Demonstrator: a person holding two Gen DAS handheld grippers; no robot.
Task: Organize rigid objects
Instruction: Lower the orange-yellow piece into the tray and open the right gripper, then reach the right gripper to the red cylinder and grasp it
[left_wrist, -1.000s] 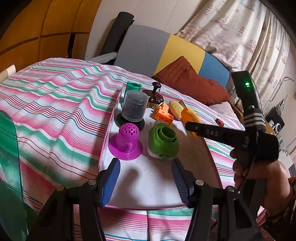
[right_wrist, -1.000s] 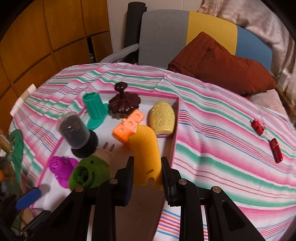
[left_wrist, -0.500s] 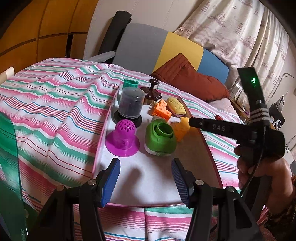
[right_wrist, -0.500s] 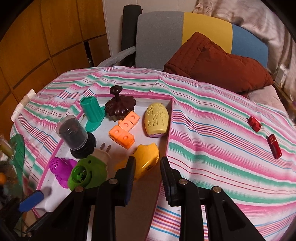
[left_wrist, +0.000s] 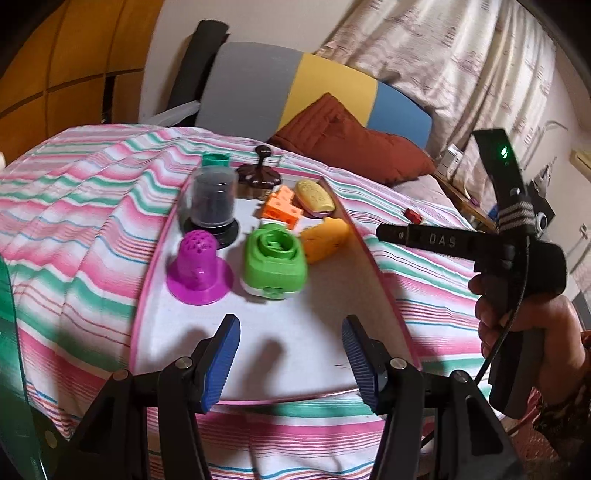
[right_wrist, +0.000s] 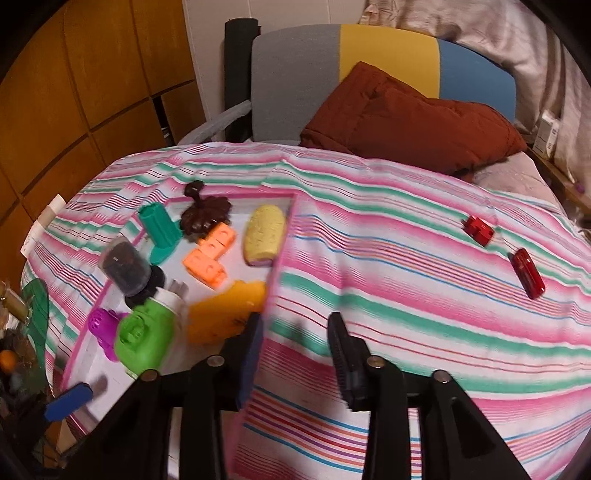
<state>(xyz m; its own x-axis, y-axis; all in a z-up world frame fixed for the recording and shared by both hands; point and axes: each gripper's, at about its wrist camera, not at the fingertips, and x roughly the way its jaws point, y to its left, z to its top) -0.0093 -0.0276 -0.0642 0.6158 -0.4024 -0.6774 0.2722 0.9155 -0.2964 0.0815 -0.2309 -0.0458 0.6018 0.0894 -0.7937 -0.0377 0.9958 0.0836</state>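
Left fingers (left_wrist: 290, 356): mine, spread wide, empty, over tray (left_wrist: 321, 354).
Right fingers (right_wrist: 295, 354): parted, empty.
Orange piece (right_wrist: 225, 314): in tray, right edge.
Right view only: two red pieces (right_wrist: 526, 271) on bedspread (right_wrist: 406, 280).

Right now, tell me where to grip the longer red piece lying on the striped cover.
Grip the longer red piece across its narrow sides at mid-length, coming from above with the right gripper. It lies flat, apart from the smaller red piece, so both long sides are free.
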